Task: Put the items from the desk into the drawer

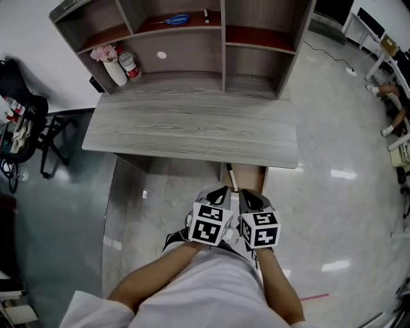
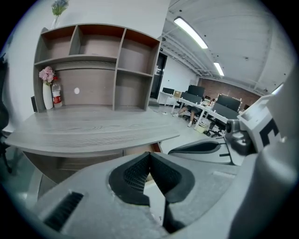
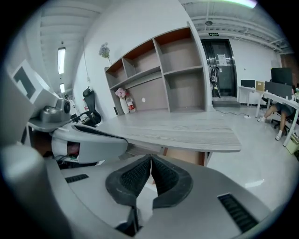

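The grey wooden desk [image 1: 192, 125] carries a white vase of pink flowers [image 1: 112, 64] and a red-labelled bottle [image 1: 130, 65] at its back left, under the shelf unit; both also show in the left gripper view, the vase [image 2: 47, 91] and the bottle [image 2: 56, 95]. Blue scissors [image 1: 174, 20] lie on an upper shelf. A brown drawer cabinet [image 1: 246, 176] sits under the desk's right front. My left gripper [image 1: 224, 190] [image 2: 149, 156] and right gripper [image 1: 246, 192] [image 3: 151, 158] are side by side close to my body, short of the desk's front edge. Both are shut with nothing between the pads.
A black office chair [image 1: 22, 118] stands left of the desk. The shelf unit [image 1: 224, 45] rises along the desk's back edge. Shiny floor lies to the right, with a cable [image 1: 333, 57], other desks and a seated person's legs [image 1: 391, 109] beyond.
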